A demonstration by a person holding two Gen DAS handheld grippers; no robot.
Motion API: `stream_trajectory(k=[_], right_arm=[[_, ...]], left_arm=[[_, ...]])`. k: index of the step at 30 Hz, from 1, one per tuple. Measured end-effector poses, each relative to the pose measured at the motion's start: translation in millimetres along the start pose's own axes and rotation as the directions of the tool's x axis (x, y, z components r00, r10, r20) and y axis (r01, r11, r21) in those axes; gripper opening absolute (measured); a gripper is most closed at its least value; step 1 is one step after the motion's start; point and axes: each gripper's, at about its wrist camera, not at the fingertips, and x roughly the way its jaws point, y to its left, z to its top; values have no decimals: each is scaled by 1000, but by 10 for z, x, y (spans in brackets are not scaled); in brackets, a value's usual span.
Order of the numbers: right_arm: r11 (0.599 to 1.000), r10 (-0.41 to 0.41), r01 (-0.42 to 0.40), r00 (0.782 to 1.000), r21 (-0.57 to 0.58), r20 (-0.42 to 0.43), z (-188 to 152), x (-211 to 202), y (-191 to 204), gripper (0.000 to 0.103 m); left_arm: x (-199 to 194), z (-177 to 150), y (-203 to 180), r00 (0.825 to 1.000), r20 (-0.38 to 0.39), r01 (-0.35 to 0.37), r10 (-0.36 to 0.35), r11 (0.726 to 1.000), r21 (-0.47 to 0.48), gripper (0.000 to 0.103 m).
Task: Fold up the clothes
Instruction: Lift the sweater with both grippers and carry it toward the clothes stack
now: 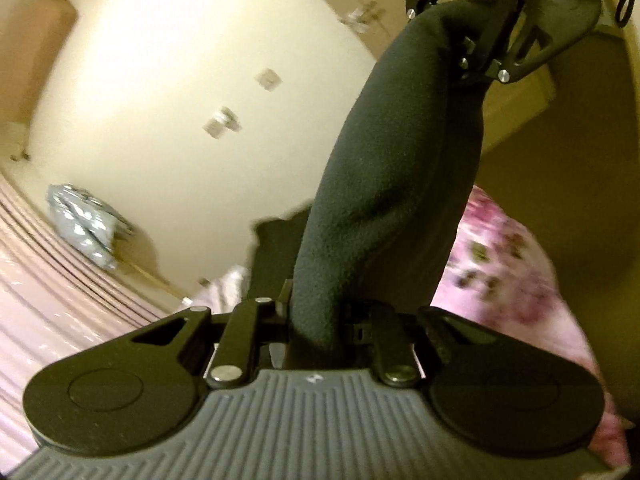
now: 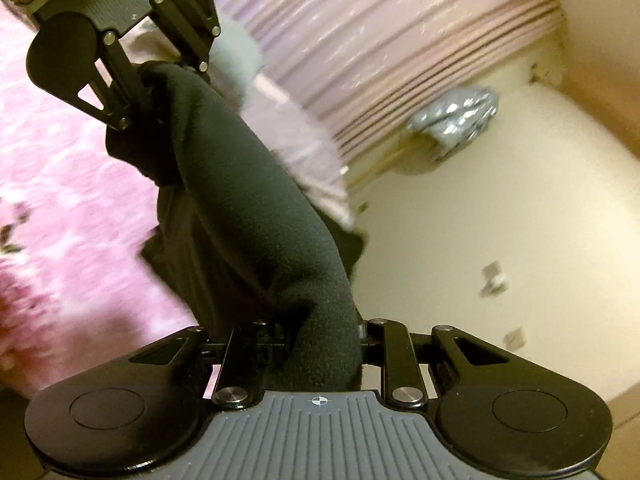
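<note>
Two grippers clamp one dark garment (image 1: 384,184), which spans taut between them above the pink bedspread (image 1: 520,264). Left gripper (image 1: 316,320) pinches one end; right gripper (image 2: 320,340) pinches the other, each with cloth bunched between its jaws. Judging by the lift, the step is spreading it out. Keep both grips firm, hold the edge level, then lay it flat before folding, well clear of the silver bag (image 2: 456,116).
</note>
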Motion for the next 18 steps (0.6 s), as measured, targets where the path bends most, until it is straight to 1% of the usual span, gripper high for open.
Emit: stream_trajectory(k=[5, 8, 12, 15, 18], right_arm=[[999, -31, 34, 996, -36, 78, 231, 456, -545, 23], [998, -16, 23, 992, -53, 127, 301, 750, -837, 23], [995, 12, 7, 981, -98, 192, 336, 1239, -1186, 23], [992, 44, -13, 969, -127, 245, 281, 1689, -1407, 23], [986, 92, -45, 951, -161, 294, 191, 2202, -1638, 23]], left_arm=[[365, 80, 565, 994, -1, -109, 109, 994, 6, 15], [619, 138, 860, 986, -15, -166, 166, 986, 4, 15], [985, 170, 1136, 974, -66, -215, 216, 976, 21, 15], [1314, 168, 1304, 960, -120, -249, 252, 968, 41, 15], [1670, 148, 1532, 937, -183, -293, 298, 955, 55, 15]])
